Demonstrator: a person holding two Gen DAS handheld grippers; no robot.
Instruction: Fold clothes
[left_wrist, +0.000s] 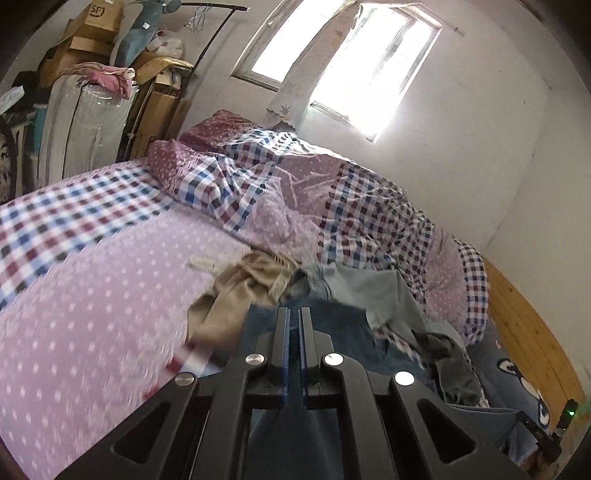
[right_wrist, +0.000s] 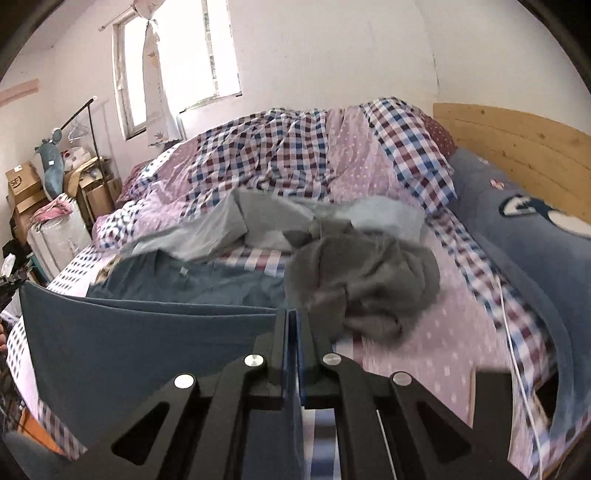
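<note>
A dark blue garment (right_wrist: 140, 336) is stretched between both grippers above the bed, its top edge taut. My right gripper (right_wrist: 292, 317) is shut on one end of it. My left gripper (left_wrist: 294, 317) is shut on the other end of the same blue garment (left_wrist: 332, 328), which hangs down below the fingers. The rest of the blue cloth lies on the bed behind. A tan garment (left_wrist: 236, 291), a light blue garment (right_wrist: 207, 229) and a crumpled grey garment (right_wrist: 362, 280) lie in a loose pile on the bed.
The bed has a pink dotted sheet (left_wrist: 92, 314) and a bunched checked quilt (right_wrist: 288, 147) at the back. A wooden headboard (right_wrist: 517, 147) and blue cartoon pillow (right_wrist: 524, 236) lie at right. Boxes and a clothes rack (left_wrist: 110, 74) stand by the wall. A white cable (right_wrist: 513, 332) crosses the sheet.
</note>
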